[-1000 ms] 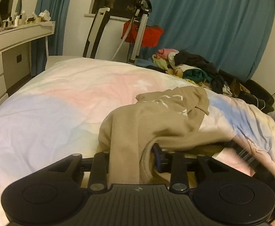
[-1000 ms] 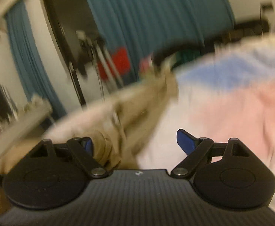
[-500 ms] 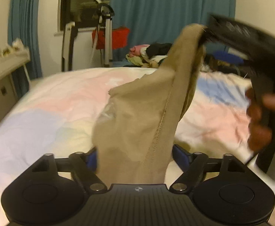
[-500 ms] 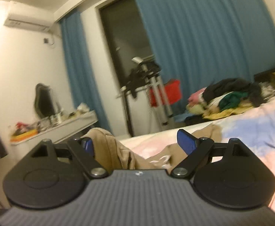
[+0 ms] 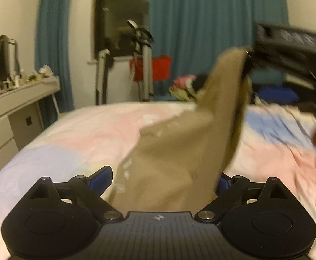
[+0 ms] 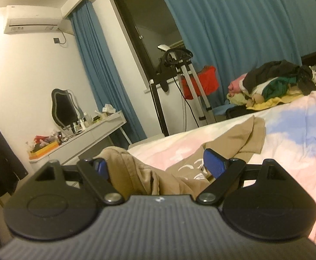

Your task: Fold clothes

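Garment [image 5: 179, 151], tan, rises from between my left hand-held gripper [image 5: 164, 178] fingers, which stand wide apart with cloth filling the gap; whether they pinch it I cannot tell. Its top corner hangs from the right hand-held gripper [image 5: 288, 49], above the bed [image 5: 71, 140]. From the right wrist, the right hand-held gripper [image 6: 158, 166] fingers are spread, cloth [image 6: 149, 173] bunched against the left finger, the rest lying on the bed [image 6: 298, 130].

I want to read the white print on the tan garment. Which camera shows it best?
The right wrist view: the tan garment is sharp there, its white print visible between the fingers. The left wrist view shows it lifted but motion-blurred.
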{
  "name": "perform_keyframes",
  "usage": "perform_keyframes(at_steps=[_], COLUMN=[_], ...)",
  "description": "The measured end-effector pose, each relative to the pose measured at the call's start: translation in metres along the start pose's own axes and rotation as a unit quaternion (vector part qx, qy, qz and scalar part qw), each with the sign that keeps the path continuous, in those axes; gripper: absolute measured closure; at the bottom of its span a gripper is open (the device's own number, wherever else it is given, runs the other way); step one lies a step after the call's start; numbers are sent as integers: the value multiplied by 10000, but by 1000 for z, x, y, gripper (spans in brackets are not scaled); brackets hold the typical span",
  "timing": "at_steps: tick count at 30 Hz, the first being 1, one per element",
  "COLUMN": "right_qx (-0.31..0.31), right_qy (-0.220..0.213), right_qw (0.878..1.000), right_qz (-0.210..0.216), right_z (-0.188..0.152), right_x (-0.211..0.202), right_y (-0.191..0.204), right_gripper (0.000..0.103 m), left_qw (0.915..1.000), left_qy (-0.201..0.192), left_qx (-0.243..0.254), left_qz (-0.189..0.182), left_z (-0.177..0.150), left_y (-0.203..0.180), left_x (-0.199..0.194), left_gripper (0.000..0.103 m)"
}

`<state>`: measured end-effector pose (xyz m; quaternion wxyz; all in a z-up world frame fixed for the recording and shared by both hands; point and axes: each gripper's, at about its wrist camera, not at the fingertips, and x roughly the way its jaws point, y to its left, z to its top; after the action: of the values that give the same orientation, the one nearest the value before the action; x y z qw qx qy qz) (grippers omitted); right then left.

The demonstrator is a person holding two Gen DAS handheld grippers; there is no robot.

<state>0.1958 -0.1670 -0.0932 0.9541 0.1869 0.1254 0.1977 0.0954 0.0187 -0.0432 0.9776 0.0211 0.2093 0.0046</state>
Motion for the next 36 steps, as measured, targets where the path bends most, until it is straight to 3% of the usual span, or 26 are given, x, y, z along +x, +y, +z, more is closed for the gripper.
perform_keyframes(at_steps=[4,7,16,20,22,26,30,33,36], right_qx=[26,166,291,233,205,318,401,362,355], right_qy=[-205,-475,-1519,-1836,-1624,-1223,-735,-490,-376], right_qw=[9990,9961,9745,9615,9638,9662,9703,9741,9822], right_qz=[-406,-725,-1624,-2033,-2105,-2247,-2270,-2179,-1804], right_z=[-5,-9,-7,-2,0,-7,-18,-26,-27], right_x=[-3,-8,-34,-46,-42,-32,-20,-16,-21], right_y=[-3,-5,-5,-15,-23,-42,-54,-54,-49], right_gripper=[16,15,15,14,14,15,15,15,15], left_qw=[9958,9925,9900,9856,9877,9884,9844,9823,9804], left_qy=[-173,-13,295,640,690,397,145,288,592], left_qx=[-4,-106,806,1026,771,8,-564,-752,-880], left_qz=[899,1218,1119,1178,1171,1463,1659,1688,1659], left_z=[8,9,-2,-18,-18,-7,8,18,18], left_y=[9,20,-6,-13,-8,15,41,60,77], left_x=[8,12,10,17,18,12,9,17,28], left_gripper=[8,8,6,6,6,5,4,4,4])
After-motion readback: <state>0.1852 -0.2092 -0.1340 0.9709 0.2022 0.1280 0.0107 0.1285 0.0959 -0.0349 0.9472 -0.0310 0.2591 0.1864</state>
